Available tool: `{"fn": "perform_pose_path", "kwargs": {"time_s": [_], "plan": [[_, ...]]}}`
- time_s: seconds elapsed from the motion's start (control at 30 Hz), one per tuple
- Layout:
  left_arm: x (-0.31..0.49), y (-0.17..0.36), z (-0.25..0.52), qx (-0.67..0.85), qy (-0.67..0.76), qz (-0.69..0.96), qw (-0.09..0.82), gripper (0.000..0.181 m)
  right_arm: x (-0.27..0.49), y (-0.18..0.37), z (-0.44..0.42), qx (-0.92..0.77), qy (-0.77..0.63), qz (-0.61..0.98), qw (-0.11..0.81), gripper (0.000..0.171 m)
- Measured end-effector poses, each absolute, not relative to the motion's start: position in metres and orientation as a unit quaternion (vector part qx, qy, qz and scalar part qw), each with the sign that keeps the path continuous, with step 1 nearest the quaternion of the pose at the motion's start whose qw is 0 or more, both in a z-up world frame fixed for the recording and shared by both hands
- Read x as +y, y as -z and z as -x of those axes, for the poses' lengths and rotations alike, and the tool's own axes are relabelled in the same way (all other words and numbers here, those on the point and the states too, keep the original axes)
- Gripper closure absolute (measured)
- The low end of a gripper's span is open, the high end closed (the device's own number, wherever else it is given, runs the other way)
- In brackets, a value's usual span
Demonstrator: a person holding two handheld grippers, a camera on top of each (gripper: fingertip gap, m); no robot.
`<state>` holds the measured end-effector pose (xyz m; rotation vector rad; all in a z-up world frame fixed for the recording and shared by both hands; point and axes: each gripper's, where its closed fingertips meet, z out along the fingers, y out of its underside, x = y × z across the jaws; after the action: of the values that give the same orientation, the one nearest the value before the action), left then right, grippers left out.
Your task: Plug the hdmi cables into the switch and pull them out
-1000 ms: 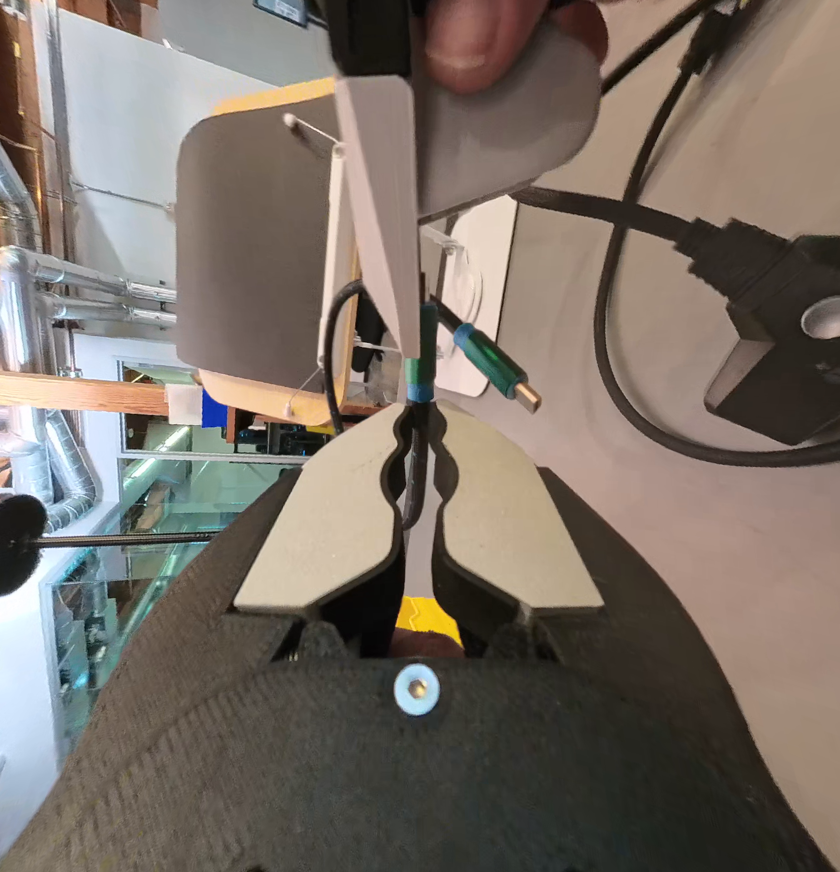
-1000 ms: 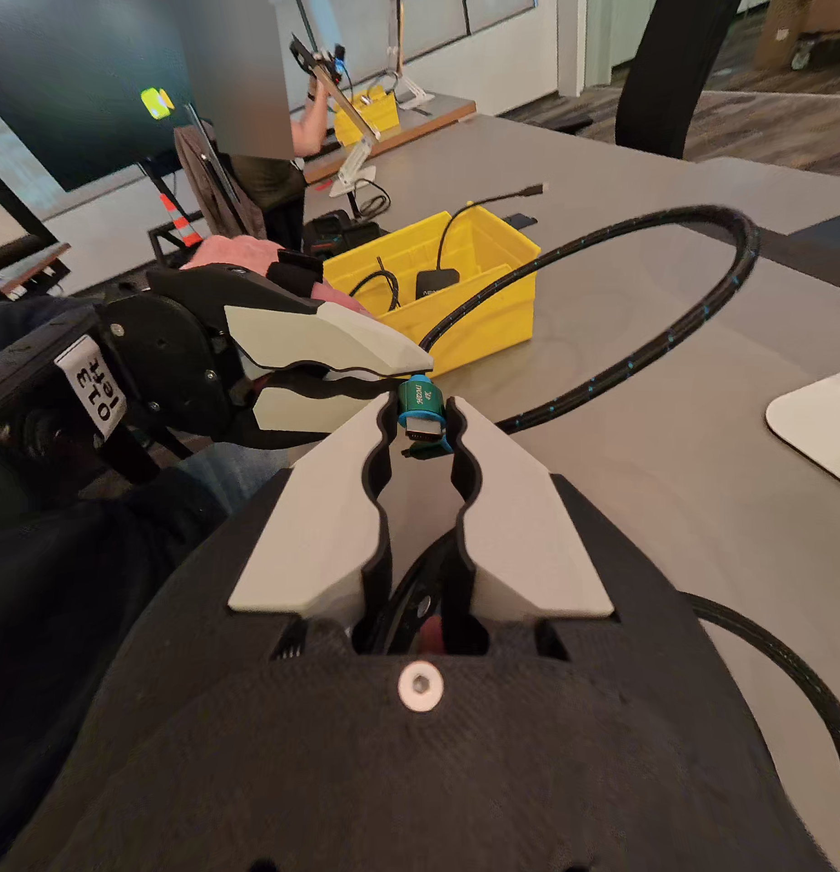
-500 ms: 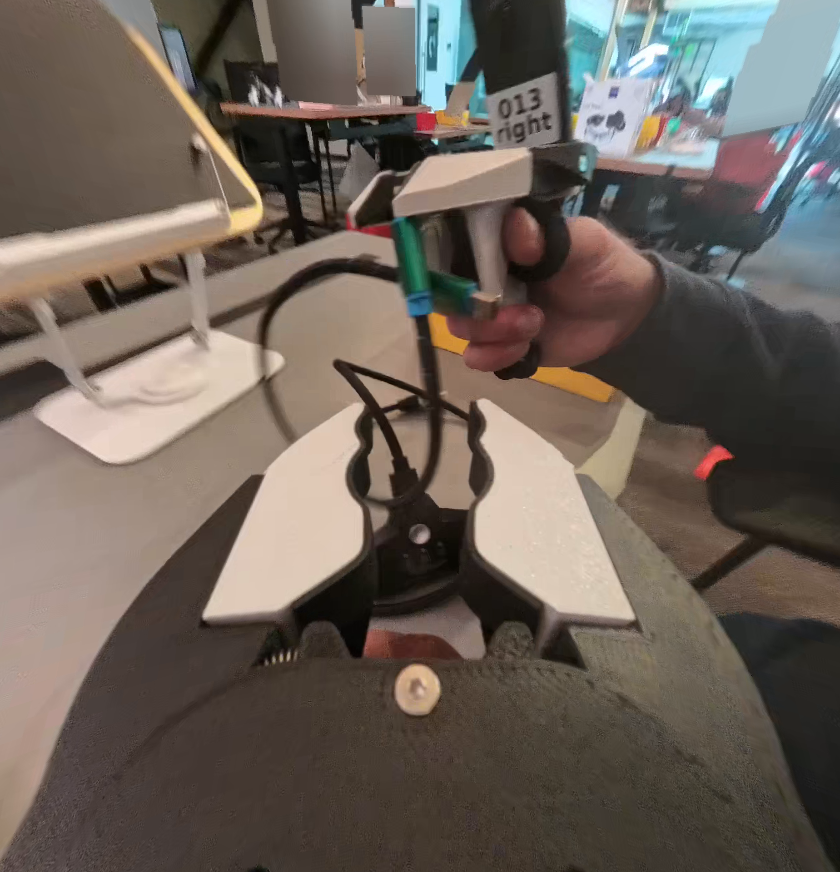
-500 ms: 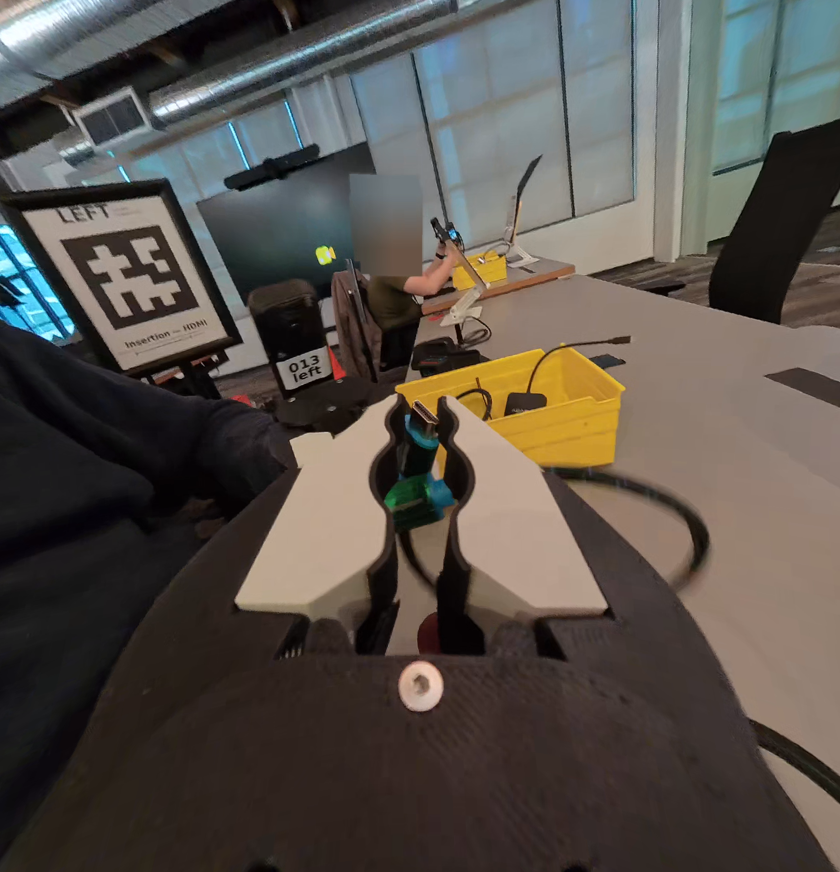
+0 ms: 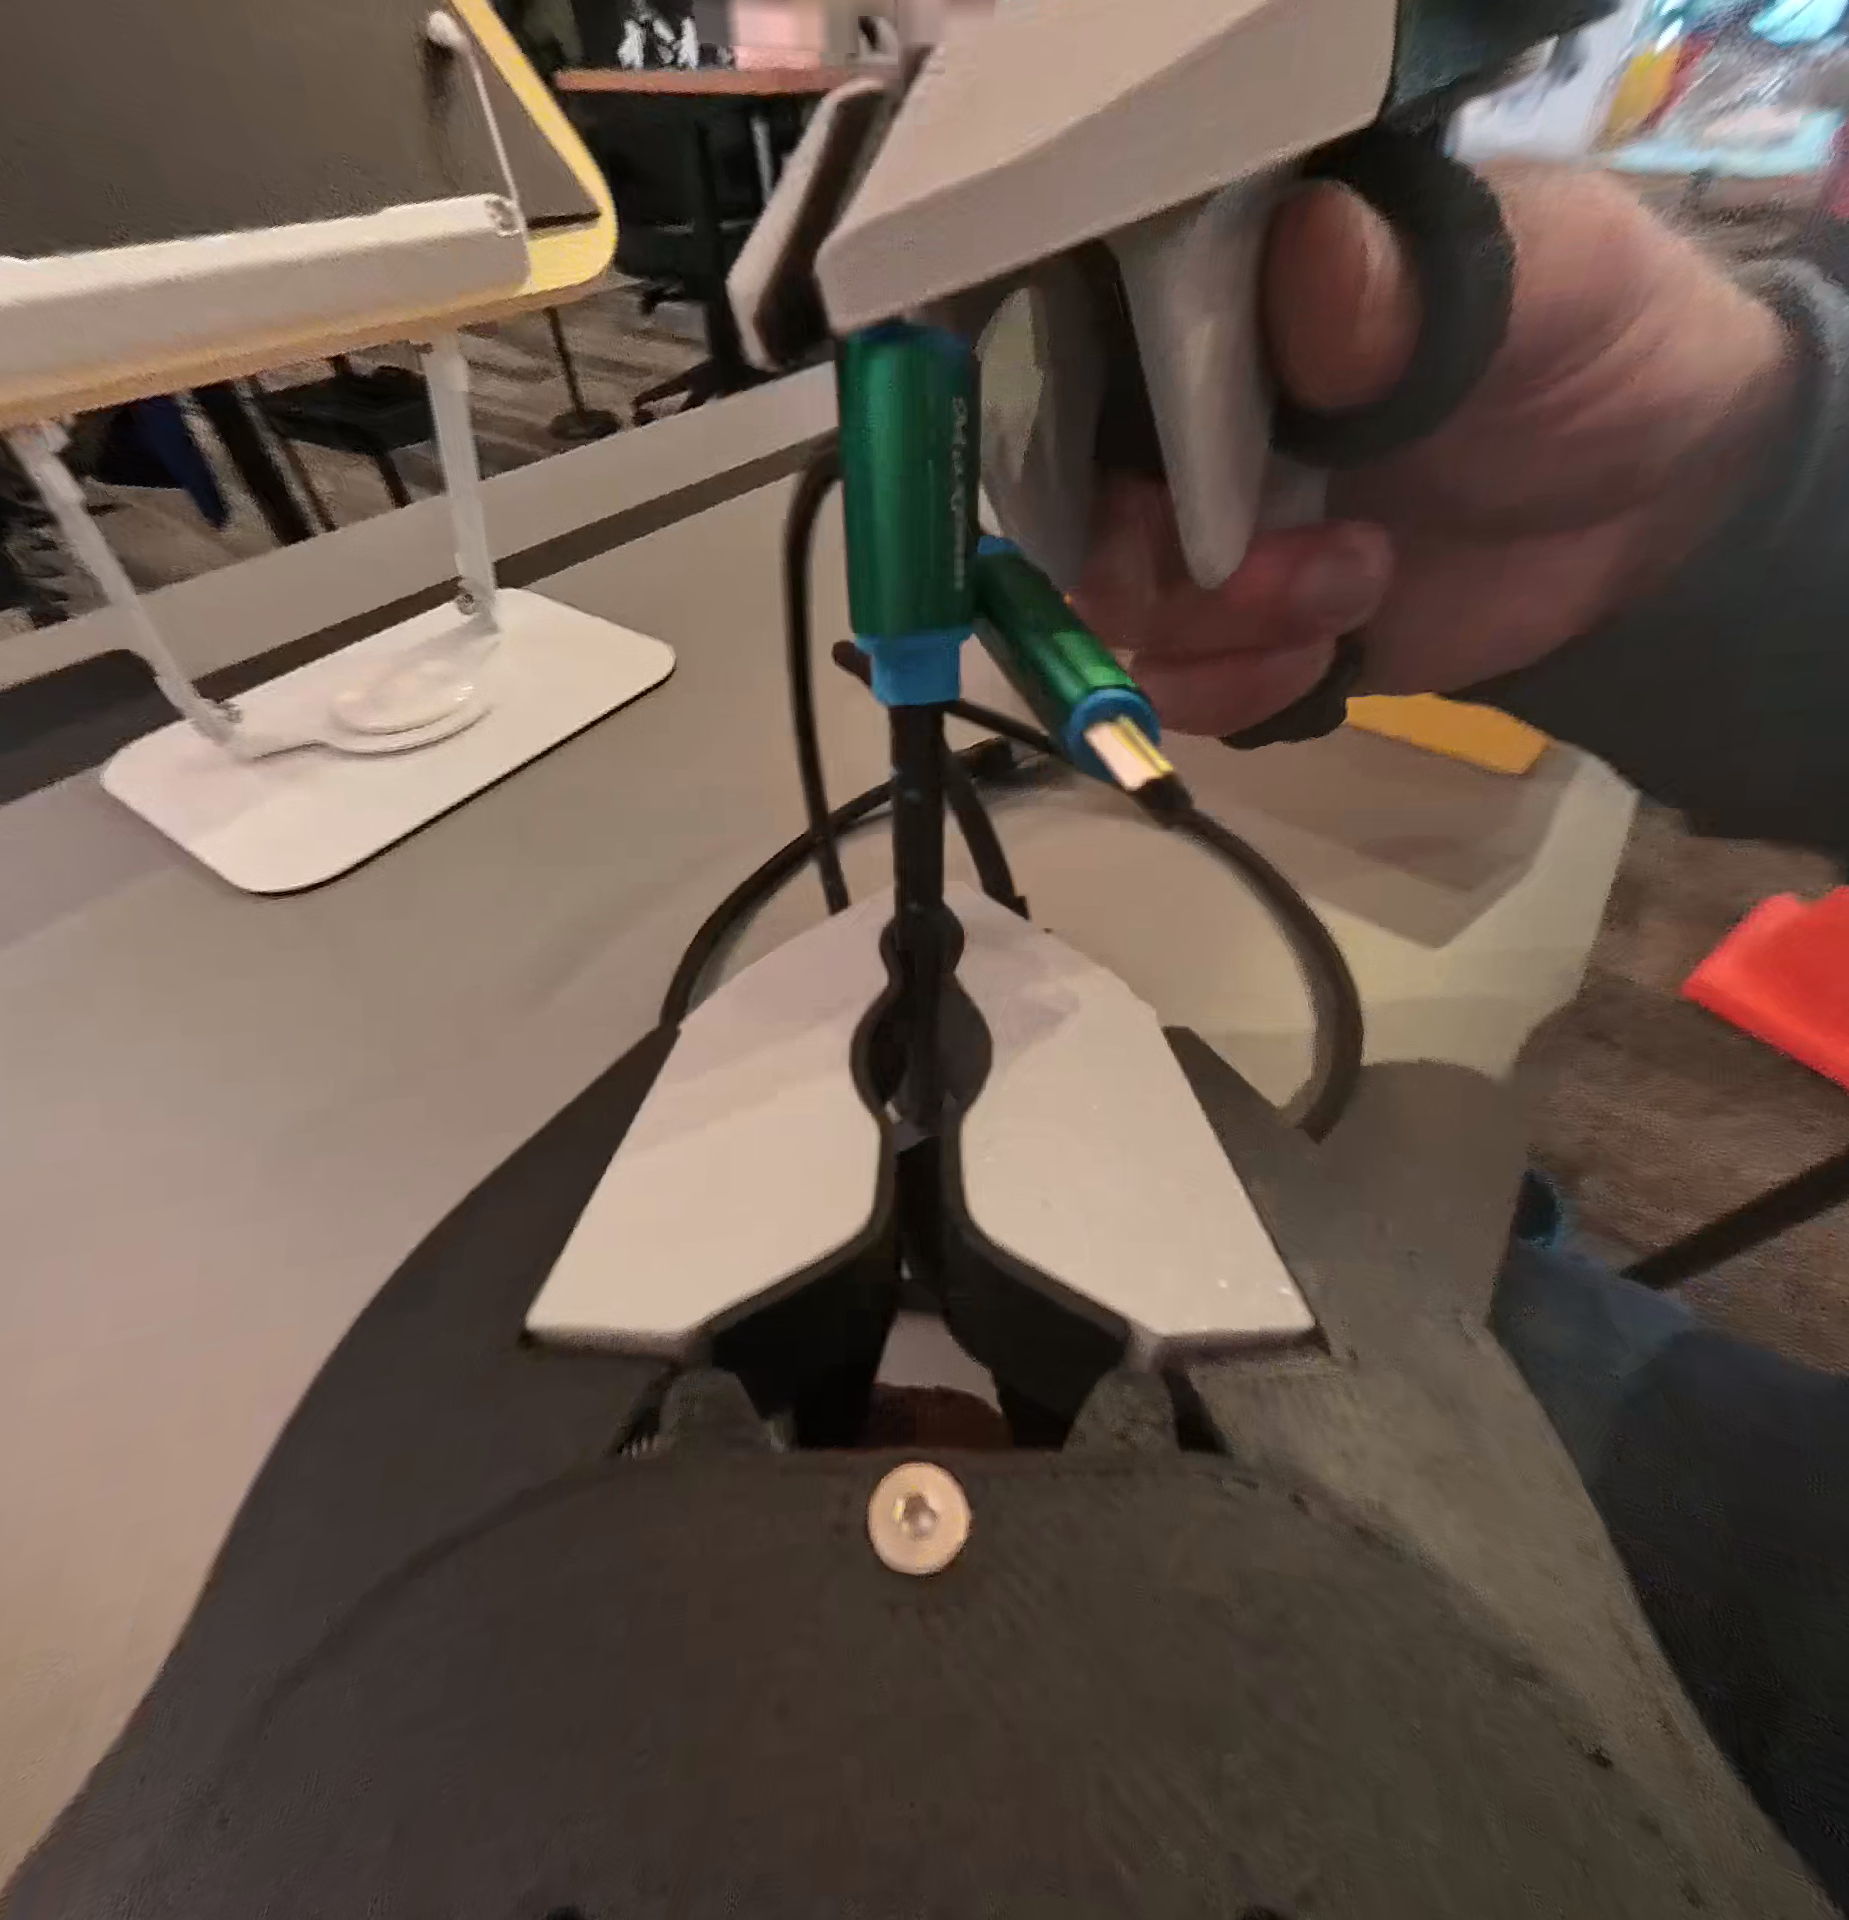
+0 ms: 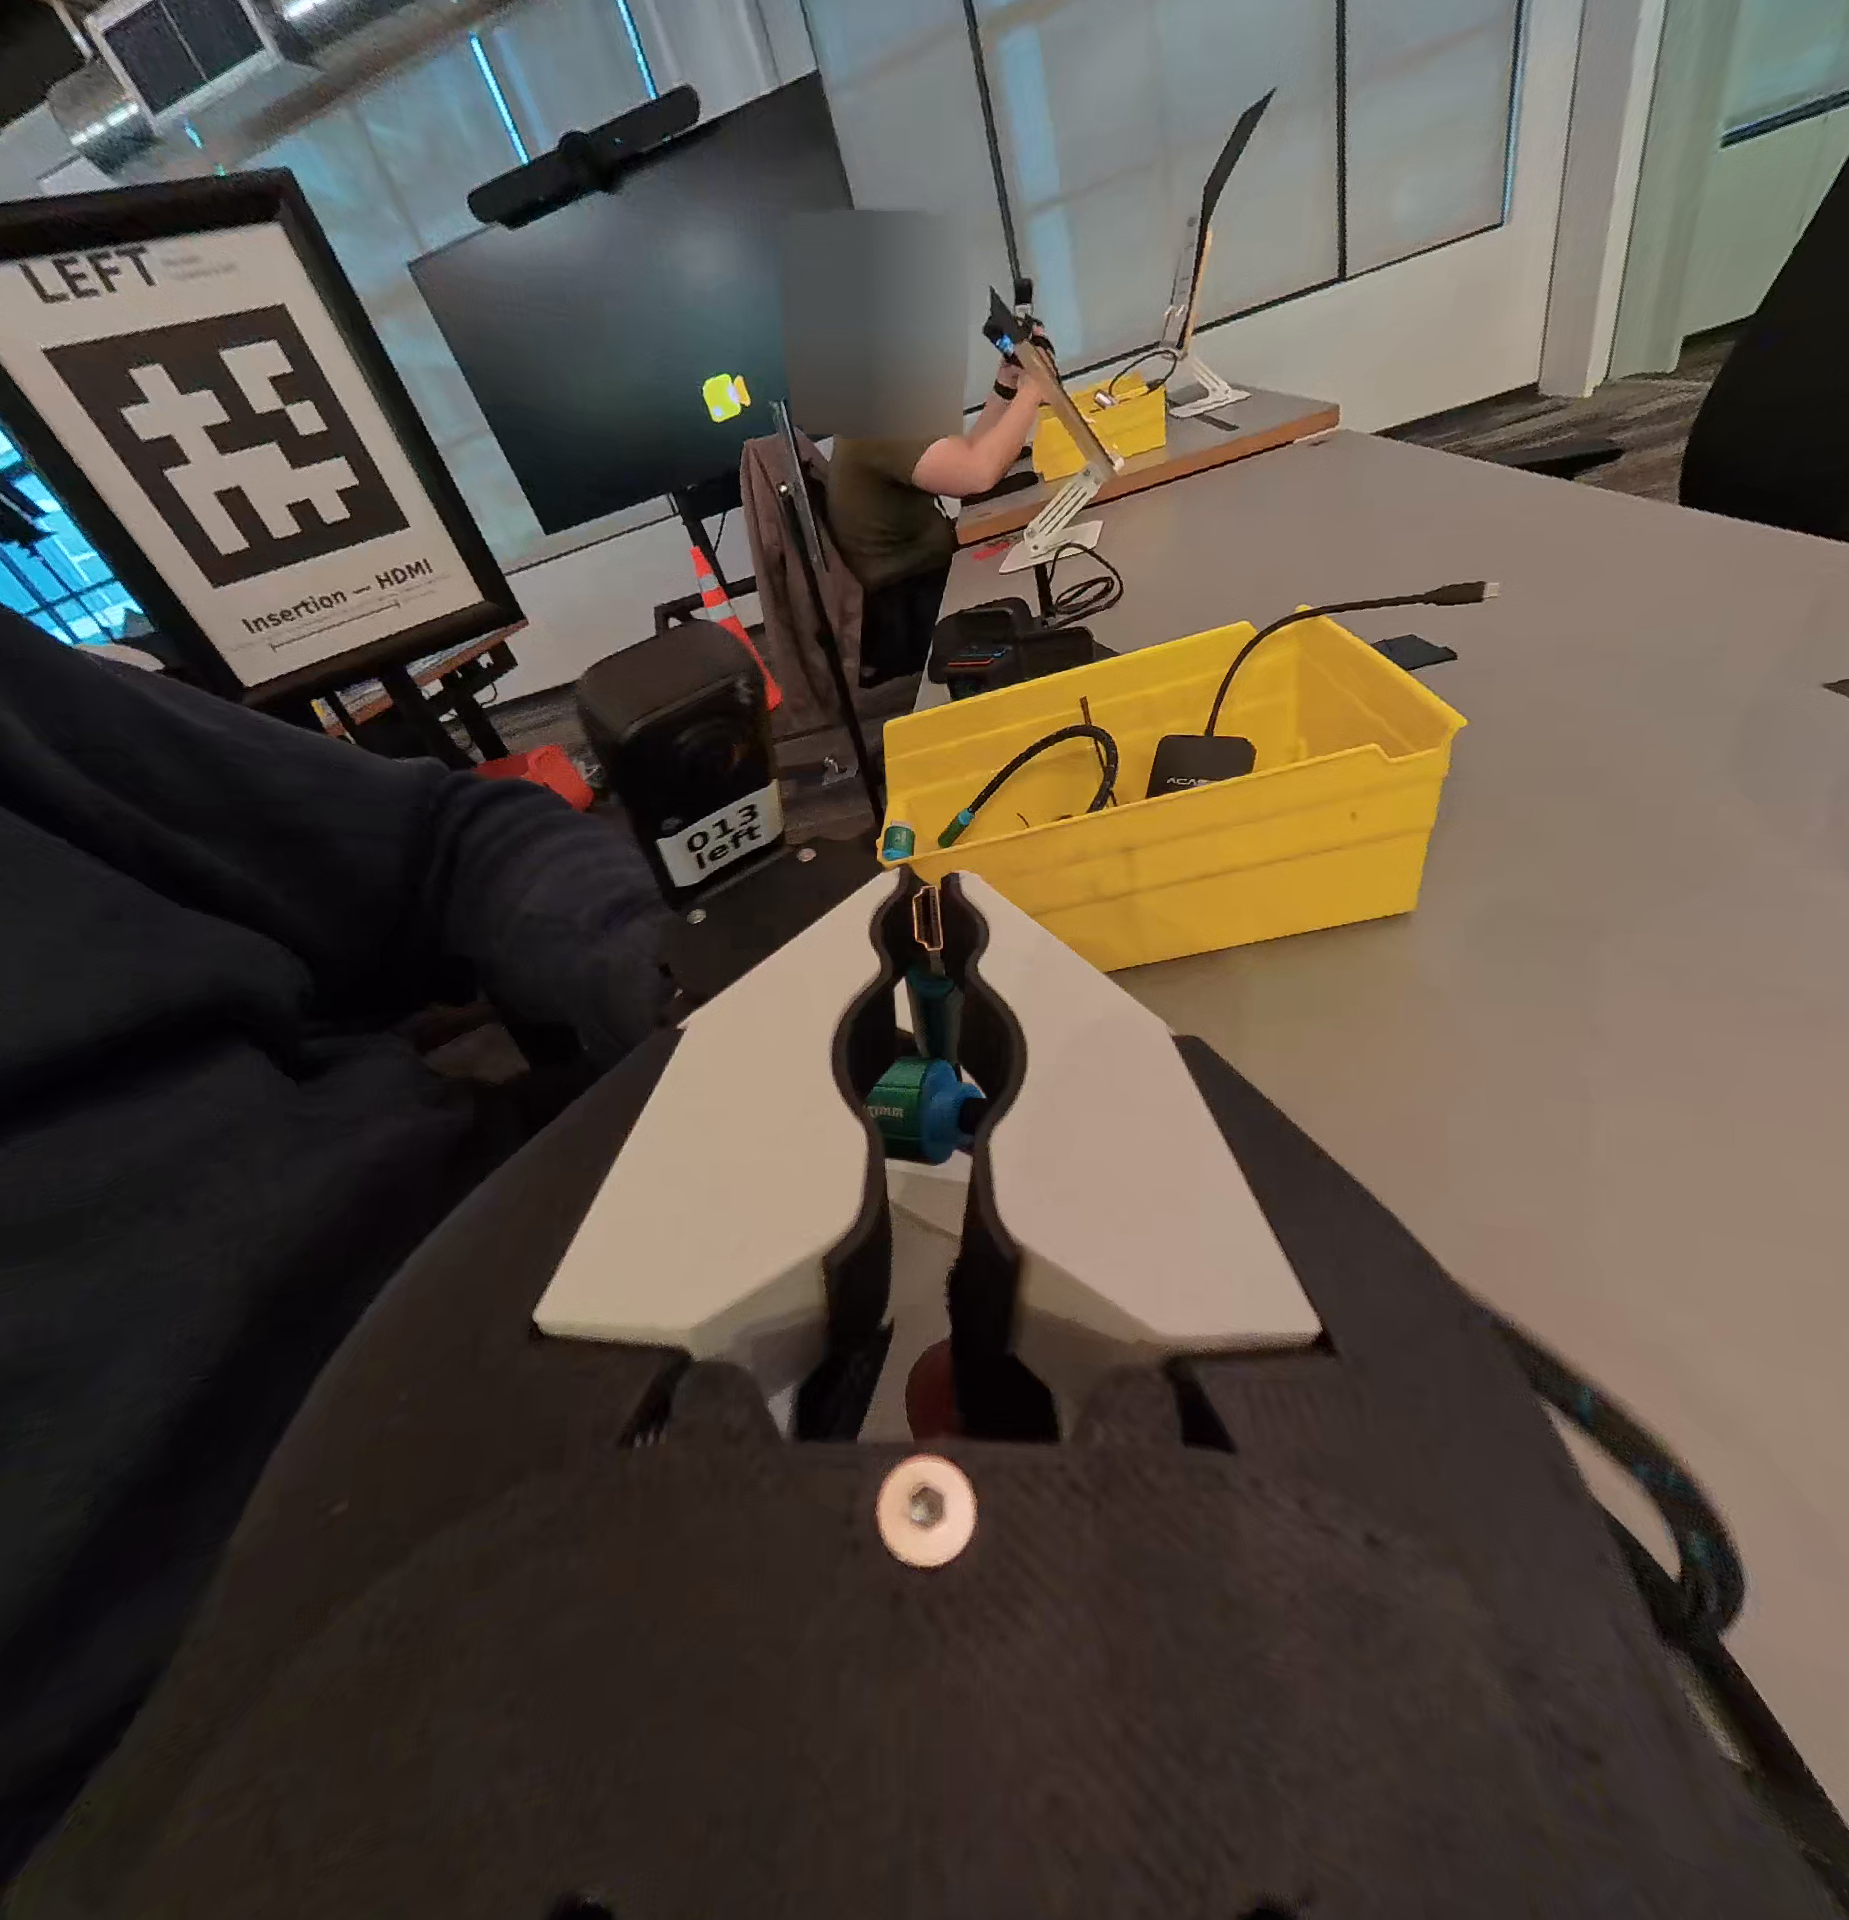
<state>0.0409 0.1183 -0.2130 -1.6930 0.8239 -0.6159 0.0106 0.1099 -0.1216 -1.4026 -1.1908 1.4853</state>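
Our left claw (image 5: pixel 925 925) is pinched on a black cable (image 5: pixel 918 821) just below an upright green plug (image 5: pixel 904 488) with a blue collar. Our right claw (image 6: pixel 925 899) is pressed together on the green plugs: one green plug (image 6: pixel 925 1107) sits between its fingers and a second plug (image 6: pixel 928 920) shows its gold end at the tips. From the left wrist view, that second plug (image 5: pixel 1065 649) angles down beside the upright one, above the grey surface (image 5: pixel 276 1039). We see a yellow bin (image 6: pixel 1190 831) holding cables and a small black box (image 6: pixel 1200 764), which may be the switch, on the surface (image 6: pixel 1522 1039) ahead of the right claw.
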Motion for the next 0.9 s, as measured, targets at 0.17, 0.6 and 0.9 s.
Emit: {"fn": "perform_pose_path", "kwargs": {"time_s": [0.17, 0.6, 0.9], "plan": [[0.135, 0.195, -0.014, 0.389, 0.075, 0.695, 0.600, 0.181, 0.111, 0.120, -0.024, -0.457, -0.576, 0.578, 0.353, 0.158], [0.135, 0.133, 0.005, 0.490, -0.333, 0.480, 0.647, 0.181, 0.100, 0.128, -0.028, -0.394, -0.590, 0.634, 0.309, 0.152], [0.128, 0.135, 0.003, 0.495, -0.193, 0.555, 0.640, 0.170, 0.099, 0.122, -0.026, -0.452, -0.543, 0.596, 0.382, 0.161]]}}
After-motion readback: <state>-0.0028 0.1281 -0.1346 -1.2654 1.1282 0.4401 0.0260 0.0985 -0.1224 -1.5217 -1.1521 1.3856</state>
